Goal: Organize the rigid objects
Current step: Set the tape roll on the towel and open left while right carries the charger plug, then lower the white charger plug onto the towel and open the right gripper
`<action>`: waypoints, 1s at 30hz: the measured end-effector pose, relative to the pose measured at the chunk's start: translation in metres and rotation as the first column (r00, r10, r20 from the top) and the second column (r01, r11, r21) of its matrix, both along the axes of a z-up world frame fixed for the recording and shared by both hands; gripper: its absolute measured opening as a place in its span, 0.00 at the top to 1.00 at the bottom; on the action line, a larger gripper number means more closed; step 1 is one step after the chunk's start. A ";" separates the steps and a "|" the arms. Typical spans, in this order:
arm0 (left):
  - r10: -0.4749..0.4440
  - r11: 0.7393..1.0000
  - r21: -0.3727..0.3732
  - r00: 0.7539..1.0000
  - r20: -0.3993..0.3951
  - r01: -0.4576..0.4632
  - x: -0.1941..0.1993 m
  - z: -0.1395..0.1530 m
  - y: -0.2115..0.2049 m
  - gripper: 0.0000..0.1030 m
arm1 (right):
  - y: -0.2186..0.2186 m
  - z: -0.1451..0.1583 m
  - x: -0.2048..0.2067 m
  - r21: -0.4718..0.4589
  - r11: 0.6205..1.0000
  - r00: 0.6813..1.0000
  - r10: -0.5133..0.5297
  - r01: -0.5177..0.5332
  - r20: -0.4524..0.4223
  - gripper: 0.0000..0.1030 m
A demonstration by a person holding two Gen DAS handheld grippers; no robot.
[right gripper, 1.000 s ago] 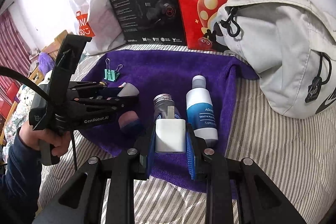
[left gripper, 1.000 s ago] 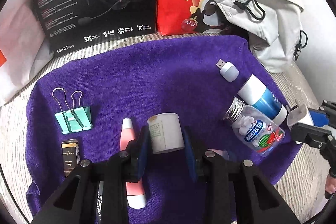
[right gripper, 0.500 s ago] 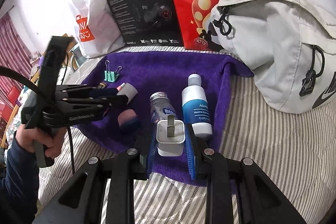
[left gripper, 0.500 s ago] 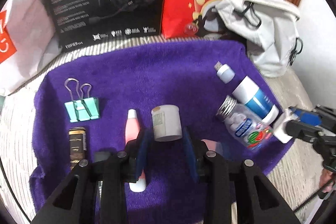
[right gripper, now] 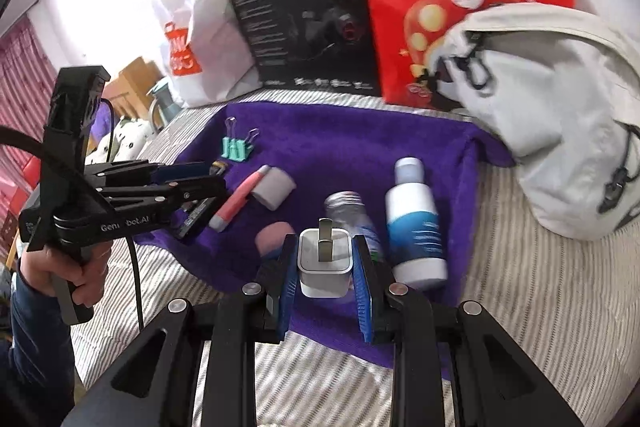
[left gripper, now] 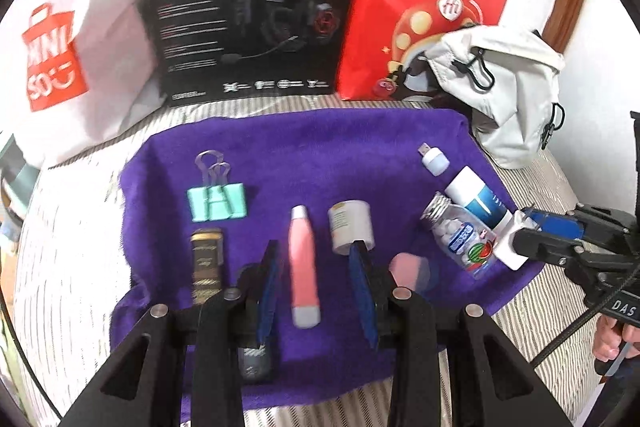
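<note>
On the purple towel (left gripper: 320, 147) lie teal binder clips (left gripper: 216, 202), a gold-and-black tube (left gripper: 206, 261), a pink tube (left gripper: 303, 259), a white jar (left gripper: 351, 227) on its side, a pink-and-blue sponge (left gripper: 408, 269), a candy bottle (left gripper: 460, 241), a white-and-blue bottle (left gripper: 478, 197) and a small white USB plug (left gripper: 435, 161). My left gripper (left gripper: 314, 261) is open and holds nothing; it hovers over the pink tube, just short of the jar. My right gripper (right gripper: 325, 259) is shut on a white charger (right gripper: 325, 265) above the towel's near edge, in front of the candy bottle (right gripper: 352, 215).
A black headset box (left gripper: 256, 7), a red paper bag (left gripper: 424, 11), a white shopping bag (left gripper: 72, 39) and a grey backpack (right gripper: 560, 115) stand along the back and right. The towel lies on a striped bedcover (right gripper: 520, 307). A hand (right gripper: 80, 267) holds the left gripper.
The left gripper let go of the white jar, which now lies on the towel, and drew back to the left. The right gripper kept the charger and lifted slightly.
</note>
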State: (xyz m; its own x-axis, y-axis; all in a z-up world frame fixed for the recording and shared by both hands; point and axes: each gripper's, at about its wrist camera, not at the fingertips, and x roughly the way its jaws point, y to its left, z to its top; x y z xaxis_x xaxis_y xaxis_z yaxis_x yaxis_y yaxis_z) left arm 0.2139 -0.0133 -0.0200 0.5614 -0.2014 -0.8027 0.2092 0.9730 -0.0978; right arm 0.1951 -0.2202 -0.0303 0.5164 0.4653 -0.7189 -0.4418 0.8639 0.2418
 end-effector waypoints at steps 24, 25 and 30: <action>0.020 0.998 -0.058 1.000 0.017 -0.019 -0.015 0.001 0.032 0.69 | 0.045 -0.039 0.015 -0.148 0.987 0.996 0.046 -0.058 -0.080 0.74; 0.020 0.998 -0.058 1.000 0.017 -0.019 -0.015 0.001 0.032 0.69 | 0.045 -0.039 0.014 -0.153 0.986 0.995 0.047 -0.059 -0.083 0.74; 0.018 0.998 -0.054 1.000 0.013 -0.018 -0.019 0.000 0.031 0.69 | 0.044 -0.045 0.013 -0.140 0.988 0.992 0.049 -0.064 -0.113 0.72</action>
